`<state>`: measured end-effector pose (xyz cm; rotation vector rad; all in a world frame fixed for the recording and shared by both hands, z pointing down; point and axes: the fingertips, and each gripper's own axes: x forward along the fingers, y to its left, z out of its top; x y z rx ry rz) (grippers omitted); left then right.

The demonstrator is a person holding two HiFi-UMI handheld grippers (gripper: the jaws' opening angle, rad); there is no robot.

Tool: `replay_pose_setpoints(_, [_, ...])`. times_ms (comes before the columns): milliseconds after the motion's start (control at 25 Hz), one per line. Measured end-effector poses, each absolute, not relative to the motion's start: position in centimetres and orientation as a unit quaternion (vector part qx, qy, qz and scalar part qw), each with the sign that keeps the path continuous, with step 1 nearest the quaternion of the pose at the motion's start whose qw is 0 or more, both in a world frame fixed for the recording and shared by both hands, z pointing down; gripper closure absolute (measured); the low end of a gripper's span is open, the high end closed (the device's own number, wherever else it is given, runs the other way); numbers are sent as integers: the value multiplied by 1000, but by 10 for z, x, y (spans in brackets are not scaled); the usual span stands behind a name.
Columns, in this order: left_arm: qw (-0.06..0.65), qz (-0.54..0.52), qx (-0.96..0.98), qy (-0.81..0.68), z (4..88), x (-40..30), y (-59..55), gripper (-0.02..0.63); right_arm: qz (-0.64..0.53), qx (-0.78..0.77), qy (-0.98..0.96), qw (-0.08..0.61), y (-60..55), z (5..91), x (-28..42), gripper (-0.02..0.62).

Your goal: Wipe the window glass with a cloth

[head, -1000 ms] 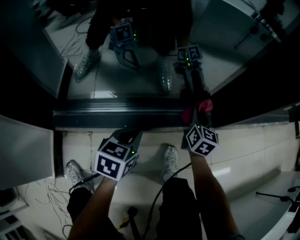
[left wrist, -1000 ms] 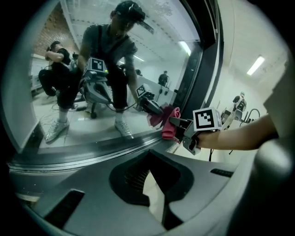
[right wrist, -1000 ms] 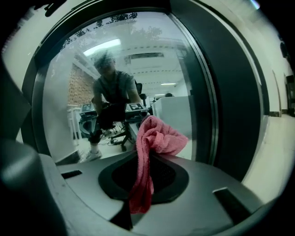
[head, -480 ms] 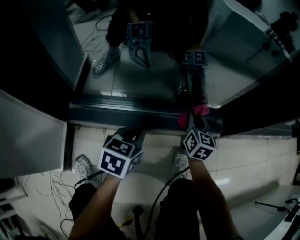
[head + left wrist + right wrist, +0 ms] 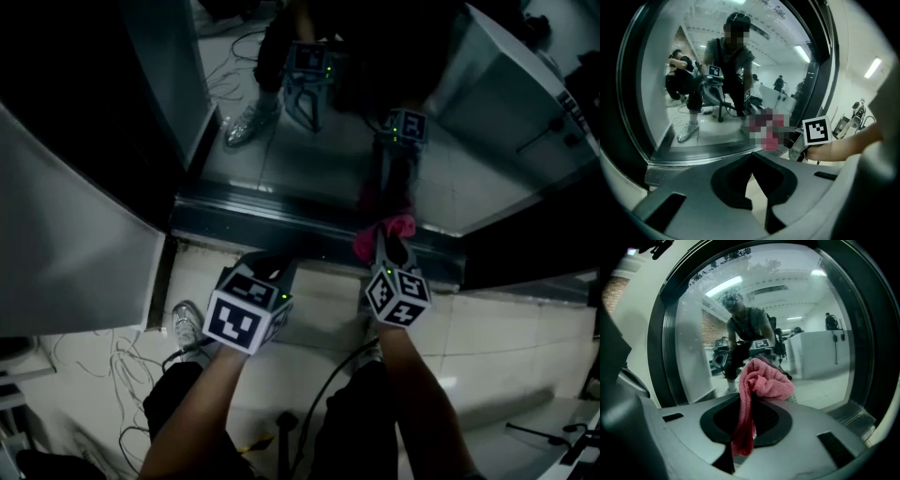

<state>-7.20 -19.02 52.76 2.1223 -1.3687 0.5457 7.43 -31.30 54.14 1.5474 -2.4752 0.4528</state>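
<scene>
- Right gripper view showed my right gripper (image 5: 743, 401) clamped on the pink cloth (image 5: 764, 378). One tail hung between the jaws toward 6 o'clock, and the bunched bulk sat beyond the tips.
- Left gripper view showed my left gripper (image 5: 752, 155) with its tips together on nothing, idle at 9 o'clock of the right one.
- At 12 o'clock, the wad seemed pressed on the window glass (image 5: 811, 329), low down near the bottom frame (image 5: 281, 220).
- I judged the cloth light, soft and limp, likely to fold or drag. I would grip it at the bunched middle, so padding leads and the hard tips stay off the pane.
</scene>
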Motion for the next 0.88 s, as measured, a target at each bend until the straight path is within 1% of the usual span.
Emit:
replay_pose_setpoints(200, [277, 200, 780, -524, 524, -101, -182, 604, 142, 483, -857, 105, -303, 542, 24, 546])
replay_pose_setpoints(880, [281, 195, 746, -571, 516, -184, -146, 604, 133, 397, -900, 123, -274, 541, -110, 546])
